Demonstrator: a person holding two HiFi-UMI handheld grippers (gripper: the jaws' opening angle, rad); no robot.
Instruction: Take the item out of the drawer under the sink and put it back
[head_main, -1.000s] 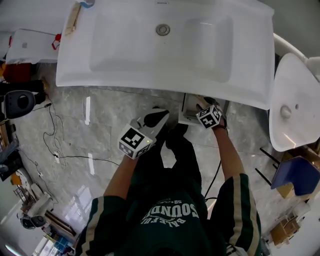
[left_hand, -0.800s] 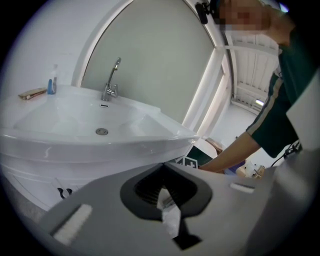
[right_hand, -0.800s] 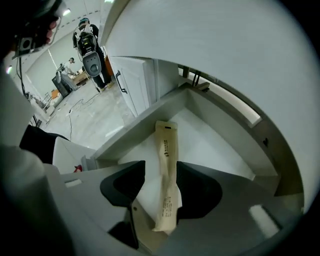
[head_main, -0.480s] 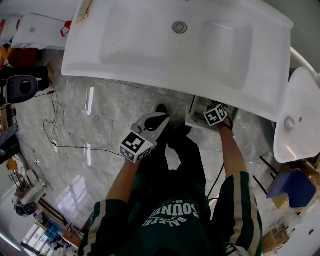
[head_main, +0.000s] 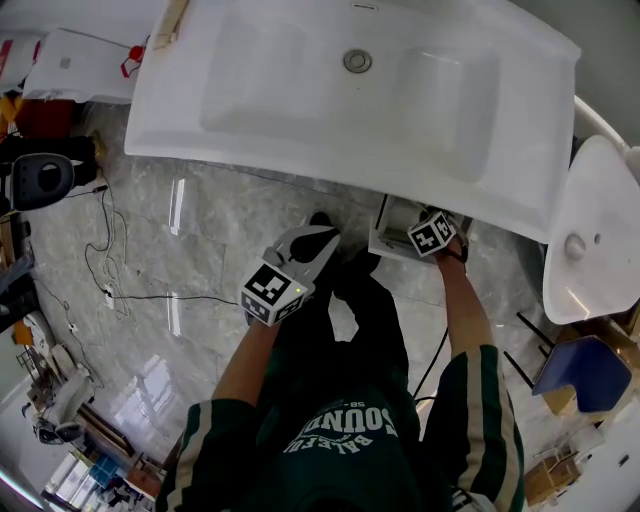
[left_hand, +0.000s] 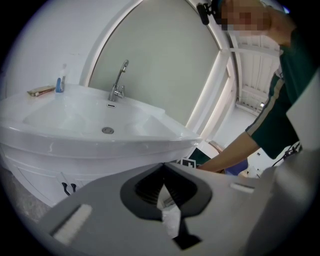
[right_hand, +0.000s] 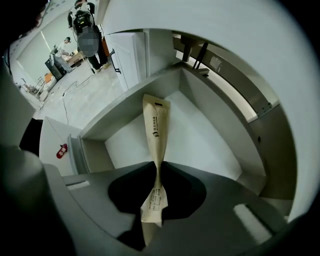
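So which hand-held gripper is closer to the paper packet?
Right. The right hand-held gripper just closed on the paper packet in the drawer; the left hand-held gripper hangs outside.

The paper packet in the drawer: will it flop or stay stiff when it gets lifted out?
Probably floppy: the paper packet creases to a narrow waist where the right gripper, whose jaws have just been closing, pinches it. It looks thin and flat, so likely light. Being crumpled paper, it seems unlikely to slip, though a tug might tear it.

Bathroom setting, white sink (head_main: 300, 90), tap (left_hand: 118, 82), arched mirror (left_hand: 160, 65), marble floor (head_main: 200, 260)
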